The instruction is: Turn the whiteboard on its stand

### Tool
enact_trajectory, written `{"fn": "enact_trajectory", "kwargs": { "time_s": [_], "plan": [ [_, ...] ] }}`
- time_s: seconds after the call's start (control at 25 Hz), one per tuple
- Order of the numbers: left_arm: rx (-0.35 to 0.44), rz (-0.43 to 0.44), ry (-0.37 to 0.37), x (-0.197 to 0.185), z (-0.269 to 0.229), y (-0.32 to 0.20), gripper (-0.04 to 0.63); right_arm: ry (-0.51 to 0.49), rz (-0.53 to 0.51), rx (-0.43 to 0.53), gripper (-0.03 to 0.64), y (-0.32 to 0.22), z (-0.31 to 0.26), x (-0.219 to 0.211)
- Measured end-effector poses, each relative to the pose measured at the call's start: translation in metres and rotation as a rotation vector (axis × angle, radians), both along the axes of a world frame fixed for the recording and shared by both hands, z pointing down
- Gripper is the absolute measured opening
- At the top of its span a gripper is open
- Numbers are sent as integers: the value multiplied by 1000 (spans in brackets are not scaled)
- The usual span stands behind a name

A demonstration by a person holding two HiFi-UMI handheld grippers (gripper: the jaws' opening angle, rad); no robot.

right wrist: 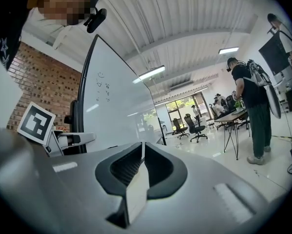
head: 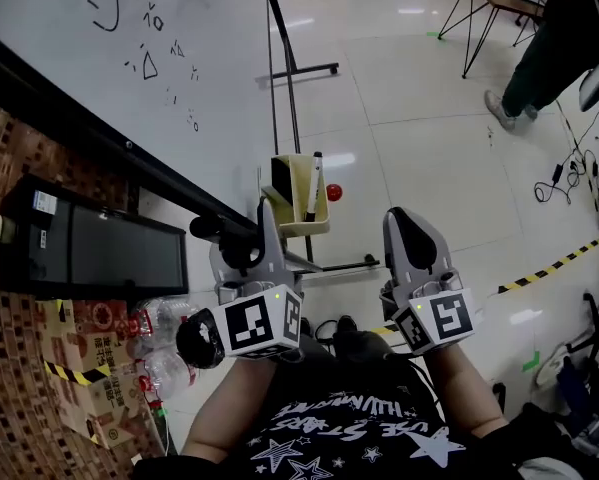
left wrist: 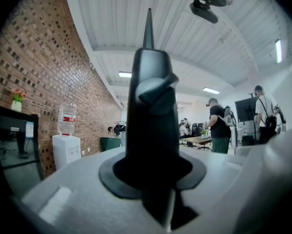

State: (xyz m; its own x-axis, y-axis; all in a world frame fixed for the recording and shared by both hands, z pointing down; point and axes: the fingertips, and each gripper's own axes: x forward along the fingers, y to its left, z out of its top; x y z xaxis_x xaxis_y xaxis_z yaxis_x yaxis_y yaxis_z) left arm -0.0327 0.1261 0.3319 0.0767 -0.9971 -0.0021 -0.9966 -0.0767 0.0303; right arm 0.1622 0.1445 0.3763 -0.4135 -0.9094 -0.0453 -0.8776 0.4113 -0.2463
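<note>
Both grippers closed and empty: left gripper (head: 267, 230) jaws are pressed together with nothing in them, same for right gripper (head: 411, 230). In the head view, we see the whiteboard (head: 129, 58) filling the top left corner, tilted, its dark lower edge running diagonally down to a corner just beside the left gripper's tip; we can't tell whether they touch. The right gripper is well apart from the board, over the floor (head: 419, 118). A yellow tray (head: 291, 183) with a marker (head: 313, 183) standing in it sits at that same board corner, and there's a red ball (head: 333, 192) just beside it. The left gripper view misses the board entirely: we only get the closed jaws, a brick wall (left wrist: 33, 67), a water dispenser (left wrist: 66, 140) and the ribbed ceiling (left wrist: 223, 48). The right gripper view does show the board face with its small doodles at left, plus the left gripper's marker cube (right wrist: 36, 123). Room: pale tiled floor, striped tape (head: 554, 266) at right, a black screen (head: 109, 253) and water bottles (head: 164, 318) along the left edge, a person (head: 549, 48) top right.
</note>
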Motion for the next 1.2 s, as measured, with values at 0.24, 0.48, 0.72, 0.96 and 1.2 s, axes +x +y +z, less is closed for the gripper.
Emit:
{"fn": "enact_trajectory", "kwargs": {
  "time_s": [0.24, 0.48, 0.72, 0.96, 1.2],
  "plan": [
    [-12, 10, 10, 16, -4, 18, 134, 1, 17, -9, 25, -1, -3, 7],
    [-28, 45, 32, 19, -3, 21, 143, 10, 41, -15, 25, -6, -3, -1],
    [-12, 56, 43, 39, -4, 51, 150, 10, 59, 10, 25, 20, -10, 13],
    [-14, 57, 49, 43, 0, 54, 153, 13, 78, 33, 25, 25, -17, 19],
    [-14, 107, 16, 48, 0, 55, 168, 18, 75, 46, 25, 30, -21, 18]
  ]
}}
